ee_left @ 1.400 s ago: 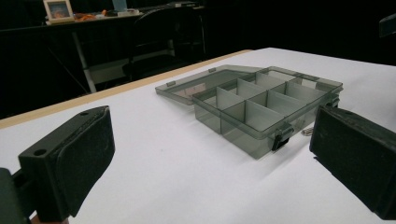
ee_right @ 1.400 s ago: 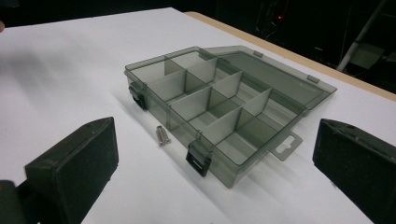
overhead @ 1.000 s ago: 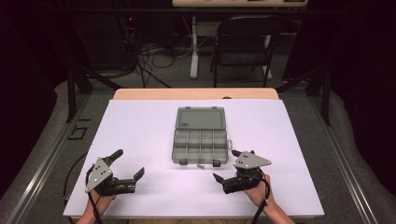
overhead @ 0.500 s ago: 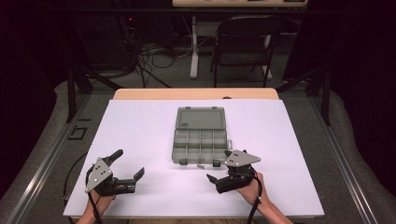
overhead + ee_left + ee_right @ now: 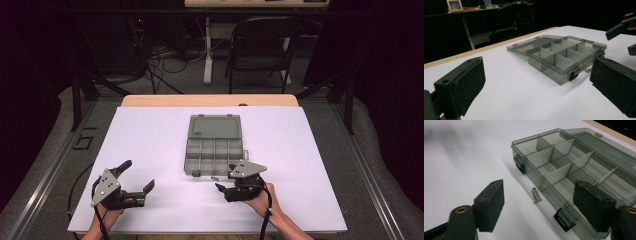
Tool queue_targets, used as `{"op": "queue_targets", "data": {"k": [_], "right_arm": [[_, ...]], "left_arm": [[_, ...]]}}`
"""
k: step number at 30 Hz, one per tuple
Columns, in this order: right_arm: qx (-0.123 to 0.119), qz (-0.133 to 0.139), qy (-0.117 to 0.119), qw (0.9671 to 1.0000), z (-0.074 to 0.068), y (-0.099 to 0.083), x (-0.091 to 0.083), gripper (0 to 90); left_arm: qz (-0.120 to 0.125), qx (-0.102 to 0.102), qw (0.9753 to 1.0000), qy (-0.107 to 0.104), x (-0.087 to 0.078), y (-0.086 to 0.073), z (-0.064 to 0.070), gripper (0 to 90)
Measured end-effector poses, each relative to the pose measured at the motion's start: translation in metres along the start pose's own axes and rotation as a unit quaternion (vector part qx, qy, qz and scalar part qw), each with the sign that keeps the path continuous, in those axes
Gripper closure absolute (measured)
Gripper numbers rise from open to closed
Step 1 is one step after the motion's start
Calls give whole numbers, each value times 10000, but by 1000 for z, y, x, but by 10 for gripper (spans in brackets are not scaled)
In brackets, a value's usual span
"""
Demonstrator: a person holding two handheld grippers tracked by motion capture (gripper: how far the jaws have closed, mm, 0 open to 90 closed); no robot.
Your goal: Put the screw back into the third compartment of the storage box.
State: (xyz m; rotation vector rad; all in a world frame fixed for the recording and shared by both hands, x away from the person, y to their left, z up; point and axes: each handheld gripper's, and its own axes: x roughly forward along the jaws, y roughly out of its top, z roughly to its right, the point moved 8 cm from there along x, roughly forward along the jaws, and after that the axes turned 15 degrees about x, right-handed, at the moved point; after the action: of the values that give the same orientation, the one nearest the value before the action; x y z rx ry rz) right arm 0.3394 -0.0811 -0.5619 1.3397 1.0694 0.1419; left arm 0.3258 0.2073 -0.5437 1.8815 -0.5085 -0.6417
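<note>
A dim room with a black folding chair (image 5: pixel 260 45) and loose cables lies behind a table (image 5: pixel 210 100) covered by a white sheet (image 5: pixel 150 140). On the sheet lies a smoky grey compartment box (image 5: pixel 214 150), its lid folded flat open on the far side.

The right gripper (image 5: pixel 231 186) sits just short of the box's near right corner, jaws spread wide and holding nothing. In the right gripper view a small silver screw (image 5: pixel 536 195) lies on the sheet between those jaws, a little ahead of their tips and just beside the box's front wall, between its two black latches; whether it touches the wall is hard to say. The right-hand jaw overlaps the box's near edge in that view.

The left gripper (image 5: pixel 137 179) rests well to the left of the box, jaws likewise wide apart and empty. In the left gripper view the box (image 5: pixel 564 56) lies ahead, between the jaws, with the right gripper (image 5: pixel 624 35) at the upper right edge.
</note>
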Motion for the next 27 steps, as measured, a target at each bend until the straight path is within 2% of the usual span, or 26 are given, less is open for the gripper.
{"op": "queue_targets", "data": {"k": [2, 3, 4, 6, 10, 20, 27], "right_arm": [[-102, -108, 30, 9999, -2, -1, 6, 359], [-102, -108, 30, 9999, -2, -1, 6, 359], [-153, -172, 50, 9997, -4, -2, 10, 420], [-186, -205, 77, 9996, -5, -2, 12, 444], [-274, -449, 99, 9986, -6, -7, 25, 577], [-367, -822, 94, 9959, -1, -15, 46, 718], [-380, -970, 46, 9946, 1, -19, 55, 739]], "left_arm": [[1, -2, 10000, -1, 0, 0, 0, 0], [1, -2, 10000, -1, 0, 0, 0, 0], [-1, -1, 10000, -2, 0, 0, 0, 0], [-1, -1, 10000, -4, 0, 0, 0, 0], [4, 0, 10000, -7, 0, 0, 0, 0], [4, -3, 10000, -27, 0, 0, 0, 1], [18, 1, 10000, -26, 0, 0, 0, 1]]}}
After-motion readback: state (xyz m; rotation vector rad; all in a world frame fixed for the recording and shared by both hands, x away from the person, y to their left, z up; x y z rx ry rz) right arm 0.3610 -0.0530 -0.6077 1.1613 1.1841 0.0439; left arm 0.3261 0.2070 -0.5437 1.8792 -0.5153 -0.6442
